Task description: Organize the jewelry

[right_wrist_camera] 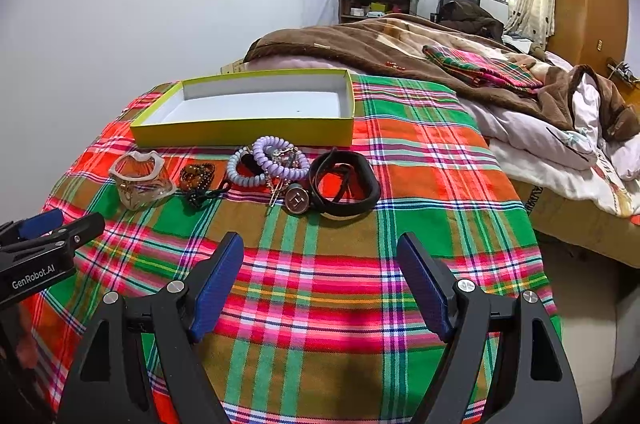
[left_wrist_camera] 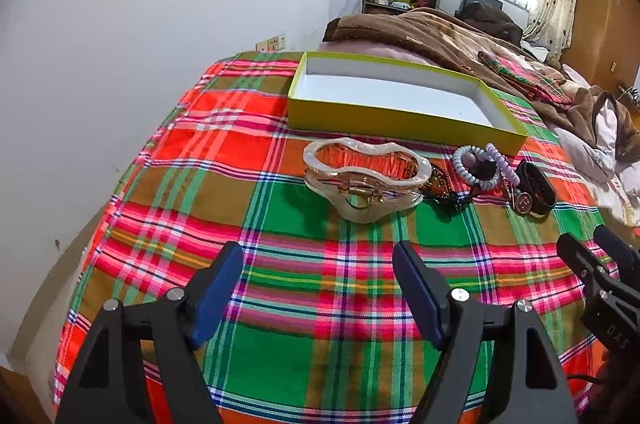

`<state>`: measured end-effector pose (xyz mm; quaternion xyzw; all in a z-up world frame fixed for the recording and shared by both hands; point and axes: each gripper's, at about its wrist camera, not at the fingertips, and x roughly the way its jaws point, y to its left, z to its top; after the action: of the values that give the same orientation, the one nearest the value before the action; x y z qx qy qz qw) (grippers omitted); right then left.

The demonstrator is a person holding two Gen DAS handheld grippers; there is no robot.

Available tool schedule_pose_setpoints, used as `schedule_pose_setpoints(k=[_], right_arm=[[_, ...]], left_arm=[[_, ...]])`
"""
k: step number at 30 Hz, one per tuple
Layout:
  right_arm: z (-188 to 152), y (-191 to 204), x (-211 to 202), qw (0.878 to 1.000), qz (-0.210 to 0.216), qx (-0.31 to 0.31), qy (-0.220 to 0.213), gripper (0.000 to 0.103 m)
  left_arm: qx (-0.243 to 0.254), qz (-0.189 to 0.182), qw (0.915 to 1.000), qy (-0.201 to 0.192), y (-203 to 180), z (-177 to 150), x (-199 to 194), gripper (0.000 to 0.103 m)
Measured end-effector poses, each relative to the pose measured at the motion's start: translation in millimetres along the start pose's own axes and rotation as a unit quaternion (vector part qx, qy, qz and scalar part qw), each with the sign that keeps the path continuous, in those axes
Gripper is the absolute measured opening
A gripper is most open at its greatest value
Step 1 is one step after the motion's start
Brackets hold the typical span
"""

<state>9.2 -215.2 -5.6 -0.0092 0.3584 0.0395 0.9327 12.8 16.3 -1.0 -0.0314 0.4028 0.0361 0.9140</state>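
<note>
A row of jewelry lies on the plaid cloth in front of a shallow yellow box with a bare white inside. Leftmost is a clear hair claw clip, then dark beaded bracelets, lilac spiral hair ties, a round brown pendant and a black leather band. My left gripper is open, short of the claw clip. My right gripper is open, short of the pendant and band. Neither holds anything.
A brown blanket and white bedding are heaped on the bed behind and to the right. A white wall runs along the left. The cloth's right edge drops to the floor. Each gripper shows at the other view's edge.
</note>
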Motion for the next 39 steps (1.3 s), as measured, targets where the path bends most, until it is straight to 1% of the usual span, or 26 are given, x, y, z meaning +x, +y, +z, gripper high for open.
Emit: schedule_pose_setpoints(k=[20,39], right_arm=[[2.6,-6.4,-6.3,1.000,-0.006,0.010,-0.010,0.079],[4.2,-6.1,-6.5,1.000,-0.008,0.009,-0.009,0.079]], left_arm=[[0.011,0.006,0.9997,-0.020,-3.3,2.9,-9.6,0.079],[0.013,0.006,0.9997,-0.019,-3.6,2.9,-9.9,0.079]])
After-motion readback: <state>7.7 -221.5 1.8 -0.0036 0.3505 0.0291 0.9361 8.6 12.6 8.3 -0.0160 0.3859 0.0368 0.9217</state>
